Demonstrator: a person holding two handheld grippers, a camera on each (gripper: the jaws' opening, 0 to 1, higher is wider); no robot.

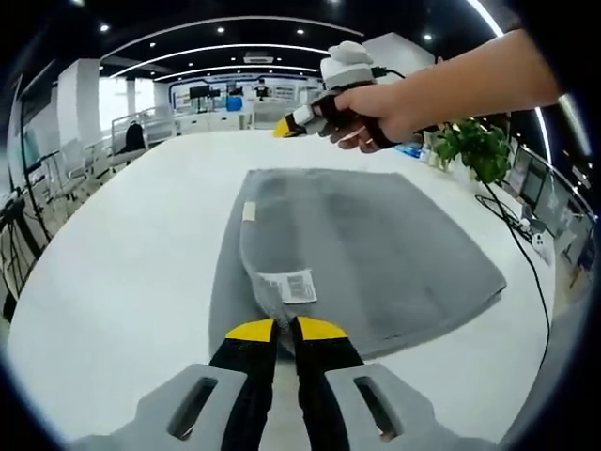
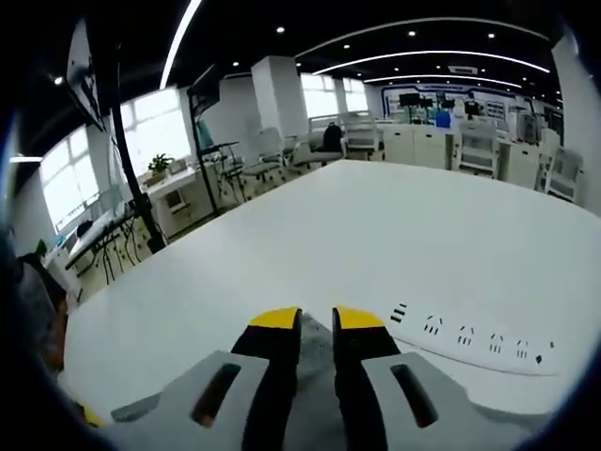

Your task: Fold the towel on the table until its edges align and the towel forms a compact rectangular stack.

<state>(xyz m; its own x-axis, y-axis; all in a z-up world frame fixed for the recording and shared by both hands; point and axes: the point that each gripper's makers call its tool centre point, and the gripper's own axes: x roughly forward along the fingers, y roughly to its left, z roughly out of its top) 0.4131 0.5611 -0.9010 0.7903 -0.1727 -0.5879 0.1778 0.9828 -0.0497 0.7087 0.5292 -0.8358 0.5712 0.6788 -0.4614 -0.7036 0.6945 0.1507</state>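
In the middle of the white table [image 1: 122, 282] lies the grey towel [image 1: 376, 254], already folded once, so an upper layer covers most of the lower one. The left gripper [image 1: 285, 329] pinches the near corner of the upper layer beside the white label [image 1: 289, 287], jaws narrow on the cloth, probably to carry it over. The right gripper [image 2: 316, 324] also has narrow jaws with grey cloth between them; it seems to hold the far edge, close to a white power strip [image 2: 470, 340]. A green plant [image 1: 474, 146] stands at the table's far right edge.
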